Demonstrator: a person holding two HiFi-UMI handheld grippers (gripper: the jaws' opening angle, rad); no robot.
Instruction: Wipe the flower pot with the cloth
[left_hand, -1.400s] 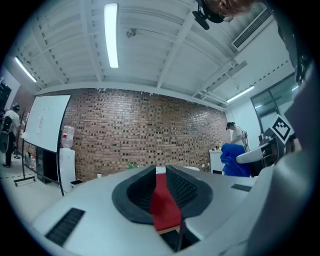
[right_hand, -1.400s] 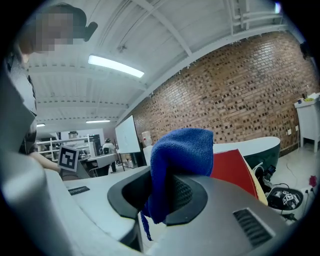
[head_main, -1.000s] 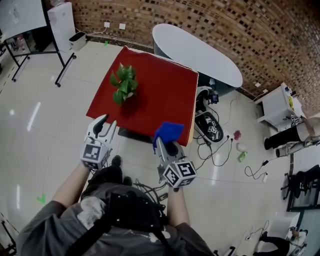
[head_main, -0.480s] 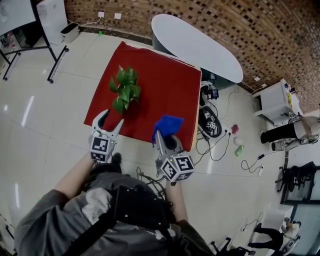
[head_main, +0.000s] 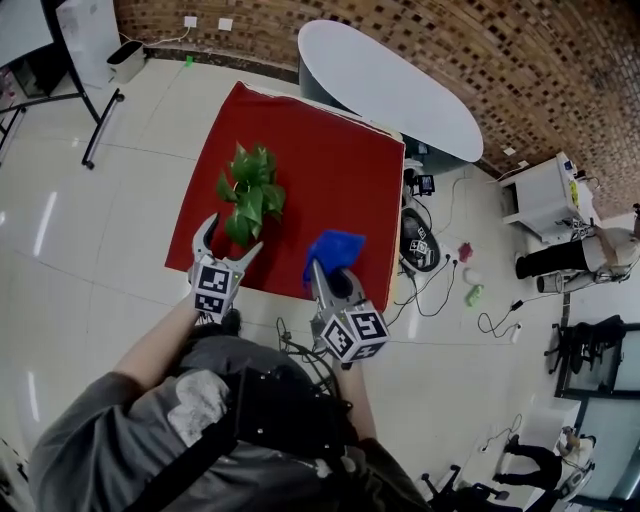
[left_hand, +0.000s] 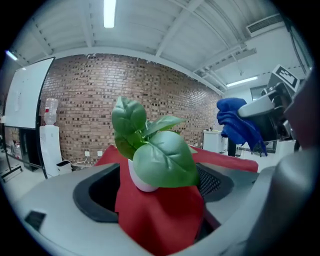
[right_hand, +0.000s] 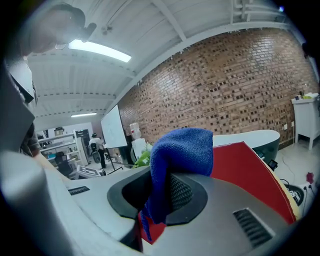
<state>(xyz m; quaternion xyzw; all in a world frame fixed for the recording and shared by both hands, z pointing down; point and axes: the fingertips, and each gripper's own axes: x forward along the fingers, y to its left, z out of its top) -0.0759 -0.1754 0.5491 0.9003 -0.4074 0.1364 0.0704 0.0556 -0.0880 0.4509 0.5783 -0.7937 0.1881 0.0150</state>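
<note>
Both forearms reach forward side by side toward the red tabletop (head_main: 335, 170). The left tool (head_main: 232, 238) points slightly downward at the leafy plant (head_main: 250, 190). Its jaws are opening wide, and the white flower pot (left_hand: 139, 180) shows between them, untouched, near the tabletop's front left. The right tool (head_main: 325, 272) pinches the blue cloth (head_main: 336, 247) above the front edge.

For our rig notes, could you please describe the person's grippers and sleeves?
Both the left gripper and right gripper have pale grey curved jaws, dark textured pads and a cube of black-and-white markers. The left's jaws are opening, pressing on nothing. The top is grey, forearms uncovered.
</note>
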